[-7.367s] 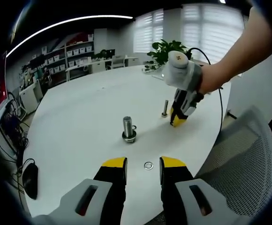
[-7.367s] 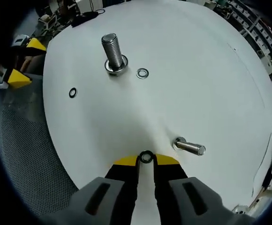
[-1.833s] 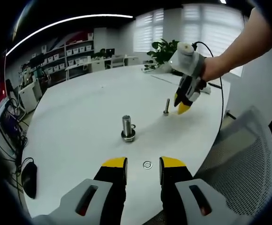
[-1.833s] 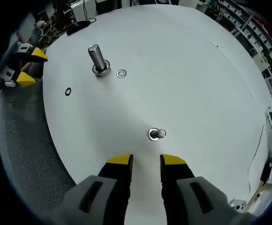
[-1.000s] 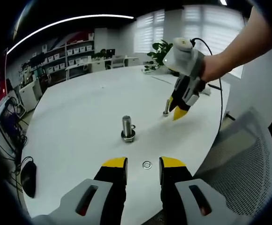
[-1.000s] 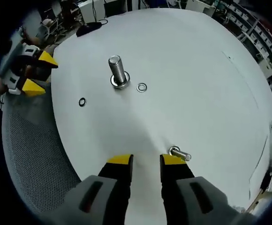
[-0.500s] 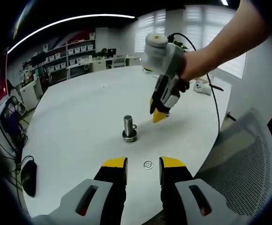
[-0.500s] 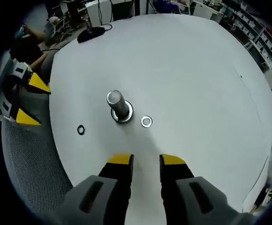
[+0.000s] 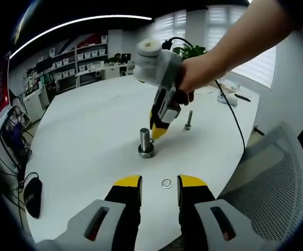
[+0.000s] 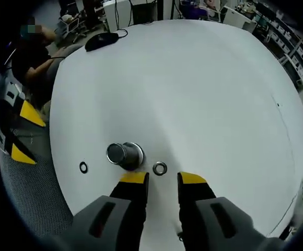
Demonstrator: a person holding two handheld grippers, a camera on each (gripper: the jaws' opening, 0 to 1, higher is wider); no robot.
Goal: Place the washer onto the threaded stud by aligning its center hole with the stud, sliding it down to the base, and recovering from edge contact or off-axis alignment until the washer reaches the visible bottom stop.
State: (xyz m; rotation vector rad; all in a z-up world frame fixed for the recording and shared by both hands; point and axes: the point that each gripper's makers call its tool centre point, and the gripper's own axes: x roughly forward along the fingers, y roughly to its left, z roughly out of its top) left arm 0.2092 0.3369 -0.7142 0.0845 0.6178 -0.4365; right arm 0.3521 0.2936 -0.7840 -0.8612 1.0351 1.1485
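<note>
Two yellow-tipped jaws of the left gripper stand spread at the near edge of the white table, pinching nothing, with a small washer lying flat on the top between their tips. Farther in, a thick stud stands upright on its wide base, and right above it the right gripper hangs tips-down from a hand, its yellow tips just beside the top of the stud. Seen along that gripper, its own jaws are apart and empty, the stud just ahead of the left tip and a second washer lying flat on the table just right of the stud's base, ahead of the gap and touching neither jaw. Another washer lies to the left of the stud, near the table edge. Beyond the right gripper, to the right, a thin stud stands upright; whether a washer sits at its base is too small to tell. At the far left a dark mouse rests near the rim, and a mesh chair stands off the right side.
</note>
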